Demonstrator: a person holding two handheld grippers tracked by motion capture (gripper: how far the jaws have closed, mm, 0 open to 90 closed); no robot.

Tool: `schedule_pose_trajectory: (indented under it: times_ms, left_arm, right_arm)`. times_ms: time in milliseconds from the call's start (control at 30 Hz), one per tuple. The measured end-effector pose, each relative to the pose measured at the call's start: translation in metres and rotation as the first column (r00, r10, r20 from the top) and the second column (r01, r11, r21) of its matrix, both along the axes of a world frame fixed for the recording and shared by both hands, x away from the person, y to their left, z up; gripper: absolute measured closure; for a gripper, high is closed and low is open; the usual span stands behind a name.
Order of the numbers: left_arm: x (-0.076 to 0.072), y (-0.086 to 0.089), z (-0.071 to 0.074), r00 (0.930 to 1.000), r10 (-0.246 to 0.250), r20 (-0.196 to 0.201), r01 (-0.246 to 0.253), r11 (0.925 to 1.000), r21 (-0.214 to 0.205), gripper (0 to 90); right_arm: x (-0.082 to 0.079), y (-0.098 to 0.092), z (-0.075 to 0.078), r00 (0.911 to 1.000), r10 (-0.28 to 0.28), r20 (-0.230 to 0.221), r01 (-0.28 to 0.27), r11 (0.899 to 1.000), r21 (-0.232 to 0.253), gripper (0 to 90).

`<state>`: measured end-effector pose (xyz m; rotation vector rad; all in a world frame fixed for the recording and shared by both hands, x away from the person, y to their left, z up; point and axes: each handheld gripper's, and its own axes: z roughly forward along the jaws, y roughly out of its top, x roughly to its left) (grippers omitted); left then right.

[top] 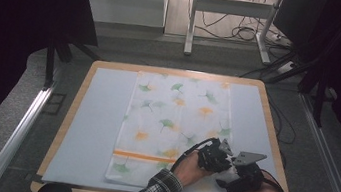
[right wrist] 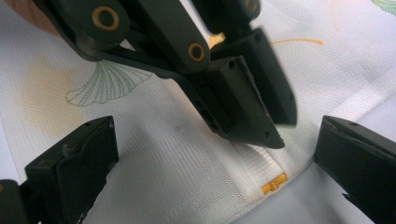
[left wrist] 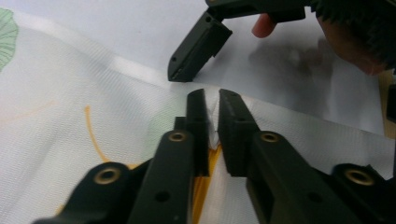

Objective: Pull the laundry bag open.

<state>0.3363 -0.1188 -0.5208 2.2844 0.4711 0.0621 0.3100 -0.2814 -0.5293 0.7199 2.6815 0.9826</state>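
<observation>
A white cloth (top: 175, 117) printed with green and orange leaves lies flat on a pale blue mat (top: 98, 126), with an orange stripe (top: 145, 156) near its front end. Both grippers meet at the cloth's near right corner. My left gripper (top: 217, 162) is shut on a small fold of the cloth's hem (left wrist: 214, 122), which is pinched between its pads. In the right gripper view the left gripper (right wrist: 280, 130) reaches down to the hem beside a small orange tag (right wrist: 274, 184). My right gripper (right wrist: 215, 140) stands open, its jaws wide on either side of that spot, low over the cloth (right wrist: 154, 154).
The mat covers a wooden table (top: 75, 108). Metal rails (top: 23, 126) run along the floor on both sides. A desk frame (top: 191, 23) and loose cables (top: 240, 32) stand beyond the far edge. Bare mat lies left and right of the cloth.
</observation>
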Motion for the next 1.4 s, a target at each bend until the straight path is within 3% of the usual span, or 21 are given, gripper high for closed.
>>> schedule_pose_trajectory:
  times_ms: [167,867,933,1000,1067,1100,1400]
  left_arm:
    - [0.001,0.002,0.002,0.9998,-0.005,-0.019,0.005,1.0,-0.002,88.8]
    - [0.002,0.013,0.001,0.9986,-0.008,-0.053,0.006,0.9994,-0.035,89.9]
    - [0.003,0.013,0.001,0.9988,-0.015,-0.046,0.014,0.9996,-0.023,89.9]
    - [0.002,0.012,0.001,0.9986,-0.01,-0.052,0.008,0.9994,-0.033,89.8]
    - [0.003,0.012,0.001,0.9988,-0.011,-0.048,0.009,0.9993,-0.035,89.9]
    - [0.003,0.012,0.001,0.9987,-0.009,-0.051,0.007,0.9993,-0.037,89.9]
    - [0.002,0.017,0.001,0.9989,-0.009,-0.046,0.008,0.9997,-0.023,90.0]
  right_arm:
    - [0.0,0.0,0.0,1.0,0.001,0.0,-0.001,1.0,0.001,0.0]
    - [0.002,0.002,0.003,1.0,0.006,0.006,-0.006,1.0,-0.025,1.9]
    - [0.002,0.003,0.006,0.9994,0.016,0.031,-0.016,1.0,-0.008,2.1]
    - [0.003,0.006,0.006,0.999,0.045,0.0,-0.045,0.998,0.035,1.5]
    - [0.004,0.008,0.002,0.9984,0.055,-0.011,-0.054,0.999,0.004,0.9]
    - [0.003,0.009,0.001,0.9976,0.069,0.006,-0.069,0.998,-0.008,1.0]
    - [0.003,0.007,0.0,0.9977,0.067,0.007,-0.067,0.998,-0.006,1.9]
